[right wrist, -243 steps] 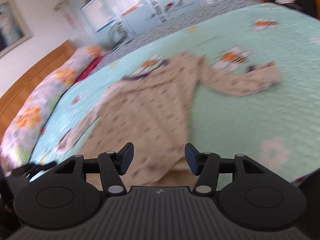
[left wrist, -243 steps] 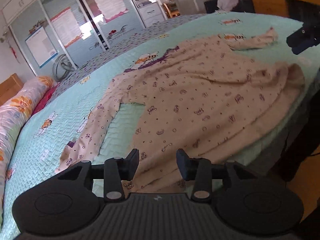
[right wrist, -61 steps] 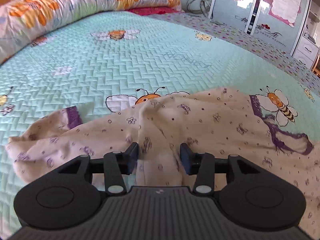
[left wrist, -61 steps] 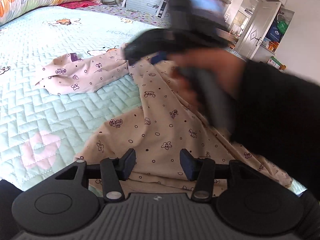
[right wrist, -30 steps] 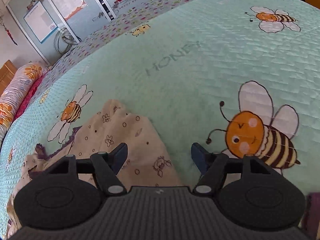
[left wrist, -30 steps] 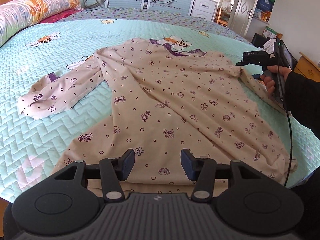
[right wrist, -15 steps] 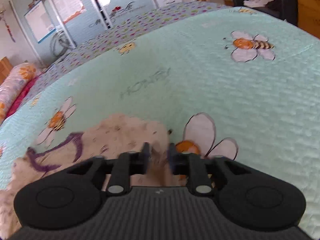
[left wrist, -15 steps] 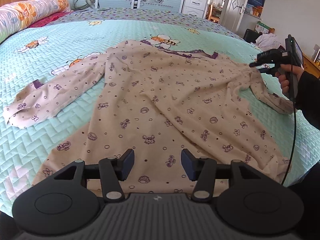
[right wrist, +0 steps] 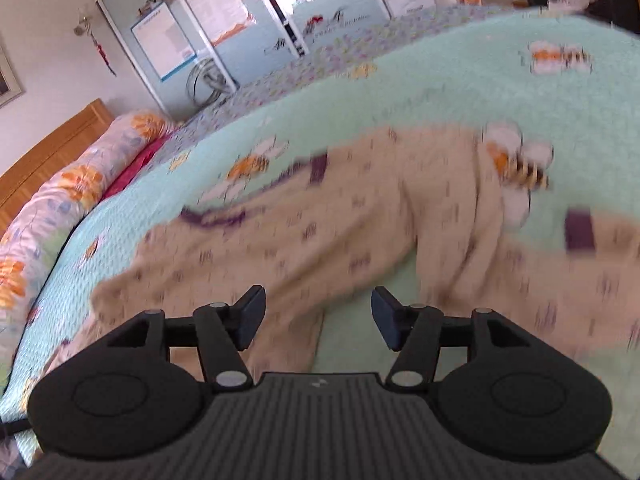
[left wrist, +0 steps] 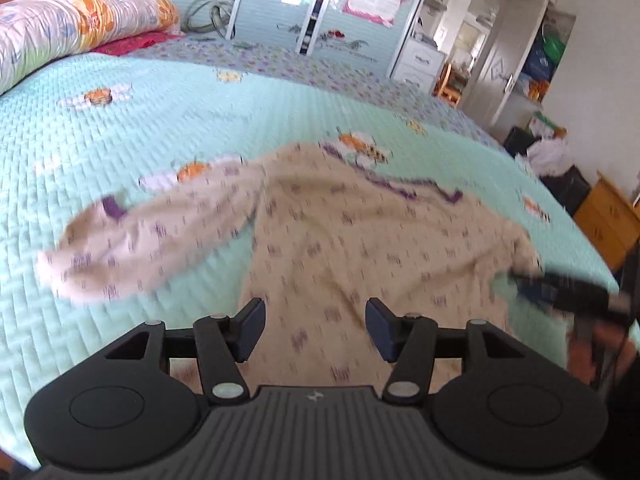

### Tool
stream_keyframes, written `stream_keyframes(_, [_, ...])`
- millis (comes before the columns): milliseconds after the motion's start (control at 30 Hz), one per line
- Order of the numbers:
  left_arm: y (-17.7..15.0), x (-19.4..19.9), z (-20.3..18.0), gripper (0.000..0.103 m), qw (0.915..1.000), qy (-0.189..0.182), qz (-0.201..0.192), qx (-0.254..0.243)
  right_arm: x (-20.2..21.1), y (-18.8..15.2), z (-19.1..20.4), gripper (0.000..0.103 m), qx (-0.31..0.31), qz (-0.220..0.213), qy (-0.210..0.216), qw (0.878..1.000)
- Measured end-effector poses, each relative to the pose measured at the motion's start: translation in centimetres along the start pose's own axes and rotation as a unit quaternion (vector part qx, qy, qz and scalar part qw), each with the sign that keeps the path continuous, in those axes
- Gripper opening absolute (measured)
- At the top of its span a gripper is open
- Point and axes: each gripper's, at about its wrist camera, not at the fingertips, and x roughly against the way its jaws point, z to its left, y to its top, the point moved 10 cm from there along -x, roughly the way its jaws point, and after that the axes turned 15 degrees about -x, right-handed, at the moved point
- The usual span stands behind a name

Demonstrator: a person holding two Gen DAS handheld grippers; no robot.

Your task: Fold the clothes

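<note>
Step (judged): spread/arrange phase, w/ no fold made yet. Beige printed top (left wrist: pixel 360 248) lies open on the teal bed cover (left wrist: pixel 140 128), both sleeves out.

L gripper (left wrist: pixel 316 326): jaws apart, have just been opening a bit more, nothing between the pads; the top's body lies right ahead of and below the tips, near hem running under the tool. One sleeve (left wrist: pixel 132 240) stretches off to the tool's left, purple cuff at its far end. Purple-trimmed neckline is far ahead, past the body.

R gripper (right wrist: pixel 318 316): jaws apart, have just been opening again, nothing clamped. Bare cover shows between the tips; top's side edge is just left of the tips, other sleeve (right wrist: pixel 540 280) runs off ahead-right w/ its purple cuff (right wrist: pixel 579 230) beyond. In the left wrist view the R gripper (left wrist: pixel 560 286) is a blurred dark shape at that side of the top, so contact w/ cloth can't be told.

Next (judged): each tool needs a pinch on a sleeve or side edge, then carry it inward over the body. Both views are motion-blurred, so exact edge lines are approx.

Room: lots of open cover ahead and left of the top. Rolled floral quilt (left wrist: pixel 72 28) well off, far left. Bed edge drops away close on the R side; wooden cabinet (left wrist: pixel 608 220) beyond it.
</note>
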Motion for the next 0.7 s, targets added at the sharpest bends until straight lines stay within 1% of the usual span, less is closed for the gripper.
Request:
stream_keyframes(67, [2.5, -1.6, 1.6, 0.060, 0.9994, 0.025, -0.006, -0.022, 0.2, -1.5, -1.0, 0.059, -0.001, -0.011, 0.012, 1.000])
stream_keyframes(133, [5.1, -3.8, 3.0, 0.060, 0.9976, 0.049, -0.008, -0.049, 0.4, -1.9, -1.1, 0.059, 0.005, -0.025, 0.020, 0.999])
stream_keyframes(167, [6.5, -5.3, 3.6, 0.060, 0.9966, 0.054, -0.006, -0.062, 0.3, -2.1, -0.9, 0.060, 0.013, -0.029, 0.018, 0.999])
stream_keyframes(200, [7.7, -6.9, 4.1, 0.060, 0.9960, 0.052, -0.003, -0.072, 0.3, -2.4, -0.7, 0.063, 0.026, -0.033, 0.018, 0.999])
stream_keyframes(233, [8.8, -8.4, 4.3, 0.060, 0.9955, 0.050, 0.001, -0.081, 0.2, -2.7, -0.5, 0.069, 0.039, -0.039, 0.021, 0.998])
stream_keyframes(267, [9.8, -10.2, 4.5, 0.060, 0.9949, 0.046, 0.007, -0.090, 0.2, -3.1, -0.3, 0.072, 0.052, -0.044, 0.023, 0.997])
stream_keyframes(333, [11.5, -14.4, 4.8, 0.060, 0.9935, 0.036, 0.024, -0.105, 0.1, -3.5, 0.0, 0.074, 0.071, -0.054, 0.023, 0.996])
stream_keyframes(433, [12.6, -20.5, 5.6, 0.060, 0.9929, 0.008, 0.062, -0.101, 0.1, -3.1, -0.2, 0.077, 0.061, -0.050, 0.039, 0.996])
stream_keyframes(500, [12.6, -24.4, 6.2, 0.056, 0.9920, -0.011, 0.093, -0.085, 0.3, -2.9, -0.6, 0.078, 0.041, -0.049, 0.056, 0.996])
stream_keyframes(533, [12.5, -26.1, 6.5, 0.047, 0.9910, -0.020, 0.108, -0.077, 0.3, -2.7, -0.8, 0.078, 0.032, -0.048, 0.064, 0.996])
stream_keyframes(567, [12.3, -27.4, 6.7, 0.029, 0.9900, -0.024, 0.120, -0.070, 0.4, -2.6, -0.9, 0.078, 0.024, -0.048, 0.071, 0.996])
stream_keyframes(600, [12.0, -28.6, 7.0, 0.024, 0.9889, -0.027, 0.132, -0.063, 0.4, -2.5, -1.0, 0.078, 0.017, -0.047, 0.077, 0.996])
stream_keyframes(633, [11.9, -29.4, 7.0, 0.023, 0.9888, -0.033, 0.134, -0.056, 0.4, -2.5, -1.0, 0.078, 0.012, -0.047, 0.081, 0.996])
stream_keyframes(700, [11.8, -29.5, 6.6, 0.016, 0.9889, -0.052, 0.127, -0.058, 0.3, -2.5, -1.0, 0.078, 0.010, -0.046, 0.085, 0.995])
